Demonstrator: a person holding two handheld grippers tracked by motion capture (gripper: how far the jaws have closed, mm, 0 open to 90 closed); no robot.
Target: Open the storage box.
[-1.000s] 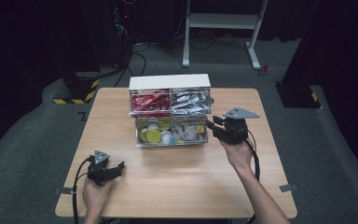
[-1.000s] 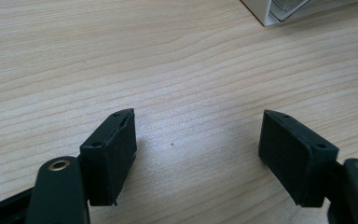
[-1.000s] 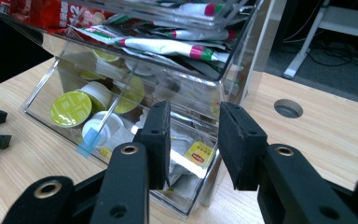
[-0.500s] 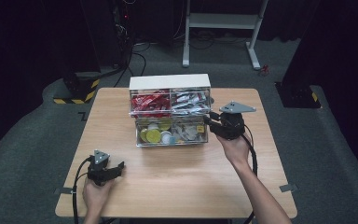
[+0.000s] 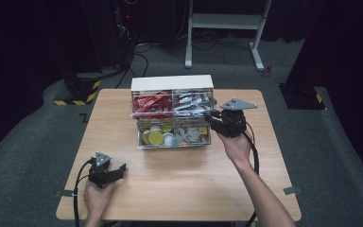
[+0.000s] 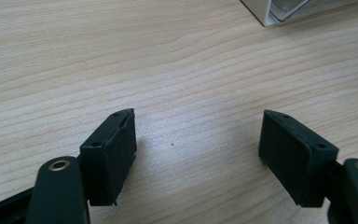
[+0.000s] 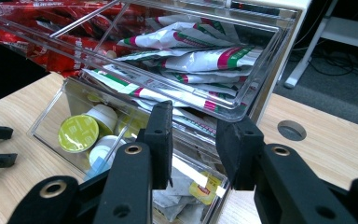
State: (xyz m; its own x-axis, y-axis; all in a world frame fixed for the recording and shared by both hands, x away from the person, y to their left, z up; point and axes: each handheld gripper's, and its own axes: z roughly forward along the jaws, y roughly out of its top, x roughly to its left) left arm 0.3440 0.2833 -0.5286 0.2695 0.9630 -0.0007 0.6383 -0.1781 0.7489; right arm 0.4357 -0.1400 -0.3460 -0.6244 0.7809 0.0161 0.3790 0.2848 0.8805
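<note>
**A:** Clear plastic drawer of white, green and red sachets (image 7: 261, 70) sits upper right in the white-topped organiser (image 5: 170, 83), far across the desk (image 5: 179, 189). We judge it light, stiff and slippery.

**B:** We'd take its front lip. Our right tongs (image 7: 193, 116) stand narrow there, though we cannot tell if they pinch it. Left tongs (image 6: 198, 135) gape wide over bare desk.

A drawer organizer (image 5: 172, 111) is set at the far middle of the table (image 5: 179, 189). Its upper drawer (image 7: 205, 74) is filled with sachets (image 7: 200, 60), and capsules (image 7: 79, 133) are kept in the lower drawer (image 7: 65, 107), left of the tea bags (image 7: 200, 186).
</note>
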